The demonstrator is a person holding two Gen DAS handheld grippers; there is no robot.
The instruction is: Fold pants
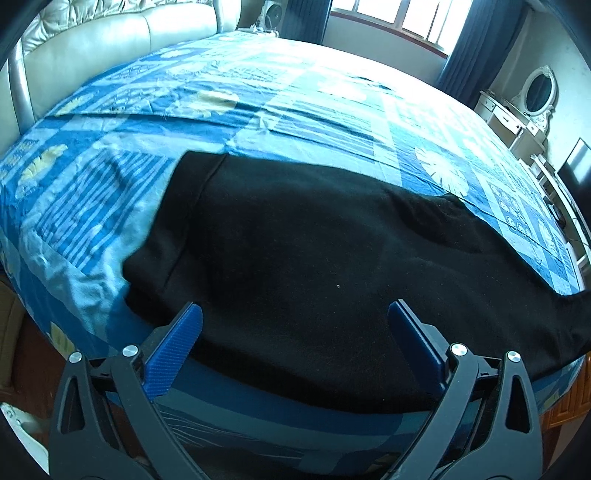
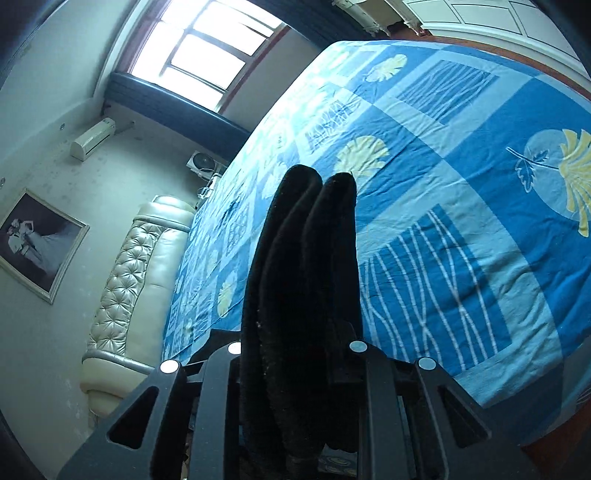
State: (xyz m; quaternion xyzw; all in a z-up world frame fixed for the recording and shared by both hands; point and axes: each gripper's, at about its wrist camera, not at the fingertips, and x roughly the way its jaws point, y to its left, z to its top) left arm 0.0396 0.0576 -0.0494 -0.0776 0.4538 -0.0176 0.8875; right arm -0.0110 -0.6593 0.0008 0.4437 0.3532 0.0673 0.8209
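Landmark: the bed (image 1: 258, 110), covered in a blue patchwork sheet (image 1: 325, 122) with pale leaf prints.

Left wrist view, left to right:
- cream padded headboard (image 1: 92, 44) at the bed's far-left end
- black pants (image 1: 314, 251) lie spread on the near part of the bed, waistband end to the left, the rest running off toward the bed's right edge; one fold ridge shows on the right half
- left tongs (image 1: 295, 314) are apart, blue pads (image 1: 177, 354) wide, hovering at the near edge of the bed with the pants between and beyond the tips; whether the pads touch the cloth is unclear
- window (image 1: 406, 18) and dark curtains (image 1: 469, 55) beyond the bed's far side
- white dresser with oval mirror (image 1: 539, 92) off the bed's right side

Right wrist view, left to right:
- framed photo (image 2: 37, 243) on the wall, left of the bed
- wall air conditioner (image 2: 92, 138) above it, window (image 2: 207, 48) further up
- tufted headboard (image 2: 125, 295) at the bed's left end
- right tongs (image 2: 299, 350) are clamped on a bunched section of the black pants (image 2: 306, 266); two thick rolled folds stick up past the tips, lifted clear of the sheet
- bed sheet (image 2: 461, 184) fills the right side, bare of other items in this view
- white cabinet (image 2: 480, 18) past the bed's far end

No containers in either view.
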